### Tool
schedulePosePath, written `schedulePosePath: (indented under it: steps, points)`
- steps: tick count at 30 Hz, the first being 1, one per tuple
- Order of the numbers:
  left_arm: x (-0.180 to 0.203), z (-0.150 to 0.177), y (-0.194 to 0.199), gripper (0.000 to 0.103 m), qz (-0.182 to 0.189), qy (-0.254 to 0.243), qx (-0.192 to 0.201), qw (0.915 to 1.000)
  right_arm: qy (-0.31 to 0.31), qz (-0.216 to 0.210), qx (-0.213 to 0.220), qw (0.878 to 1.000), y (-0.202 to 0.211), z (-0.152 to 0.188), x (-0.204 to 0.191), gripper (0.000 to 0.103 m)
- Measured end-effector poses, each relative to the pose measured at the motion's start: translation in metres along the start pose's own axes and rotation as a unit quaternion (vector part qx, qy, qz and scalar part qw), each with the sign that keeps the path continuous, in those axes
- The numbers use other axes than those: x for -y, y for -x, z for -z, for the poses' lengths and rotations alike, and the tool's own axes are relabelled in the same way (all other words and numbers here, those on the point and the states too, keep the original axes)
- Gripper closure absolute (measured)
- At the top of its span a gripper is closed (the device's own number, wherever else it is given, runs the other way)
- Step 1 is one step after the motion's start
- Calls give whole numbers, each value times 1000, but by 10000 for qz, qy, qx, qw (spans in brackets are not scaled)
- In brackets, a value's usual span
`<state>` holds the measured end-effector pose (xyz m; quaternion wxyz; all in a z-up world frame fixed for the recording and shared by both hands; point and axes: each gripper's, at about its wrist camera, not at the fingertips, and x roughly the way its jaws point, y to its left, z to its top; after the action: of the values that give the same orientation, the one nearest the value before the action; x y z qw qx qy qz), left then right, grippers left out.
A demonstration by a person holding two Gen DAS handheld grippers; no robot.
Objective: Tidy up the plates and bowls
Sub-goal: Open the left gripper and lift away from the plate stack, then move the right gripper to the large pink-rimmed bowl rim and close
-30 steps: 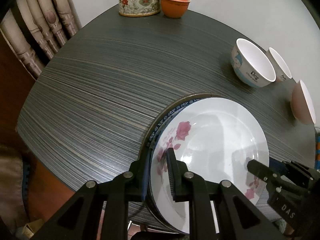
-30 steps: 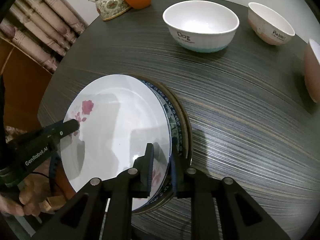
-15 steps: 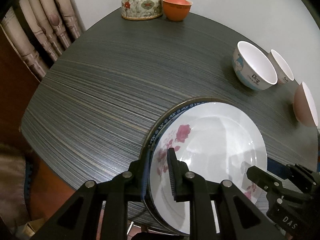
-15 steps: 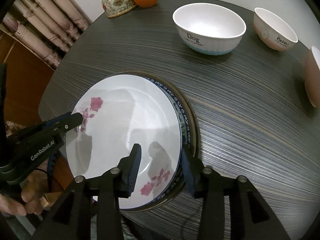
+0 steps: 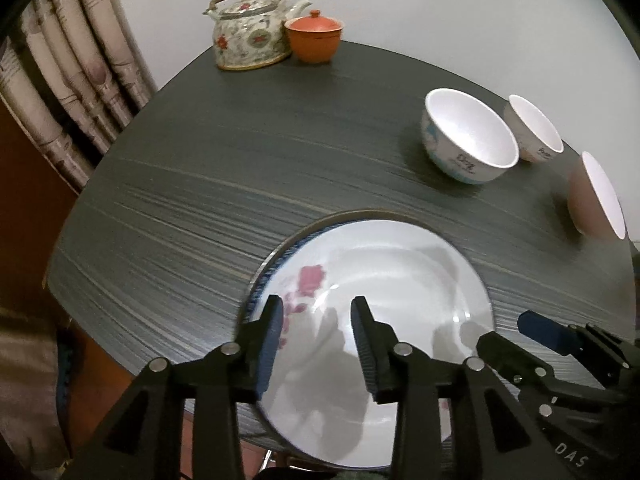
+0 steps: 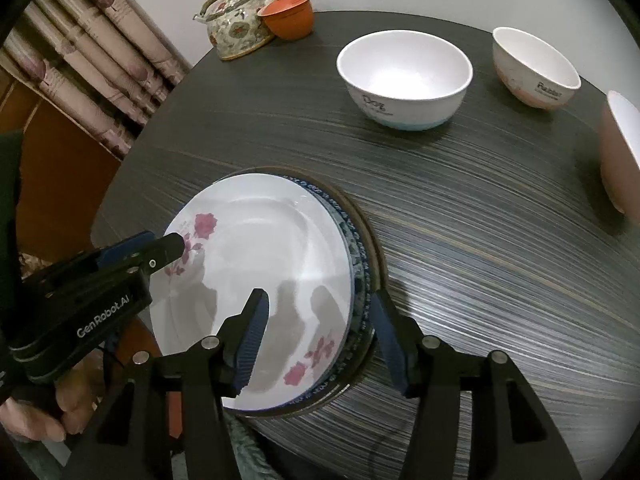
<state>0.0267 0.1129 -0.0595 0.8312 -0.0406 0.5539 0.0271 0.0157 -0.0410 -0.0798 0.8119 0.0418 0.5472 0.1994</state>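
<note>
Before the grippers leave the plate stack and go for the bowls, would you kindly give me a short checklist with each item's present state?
1. Left gripper open, off the rose plate: ok.
2. Right gripper open: ok.
3. Rose plate centred on the blue-rimmed plate: not ok, offset.
4. Stack fully on the table: not ok, overhangs the near edge.
5. Dog bowl upright, unobstructed: ok.
6. Pink bowl stable: cannot tell.

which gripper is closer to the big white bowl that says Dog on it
Right. The right gripper sits at the plate stack's edge facing the Dog bowl; the left gripper is at the stack's opposite edge.
</note>
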Motion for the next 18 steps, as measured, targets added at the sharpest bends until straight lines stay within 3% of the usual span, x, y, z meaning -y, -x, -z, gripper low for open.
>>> schedulePosePath:
  steps: [18]
  points:
    - [101,-4,5,51,415,-724,39,9965,-759,374,400,9956,41,15,80,48]
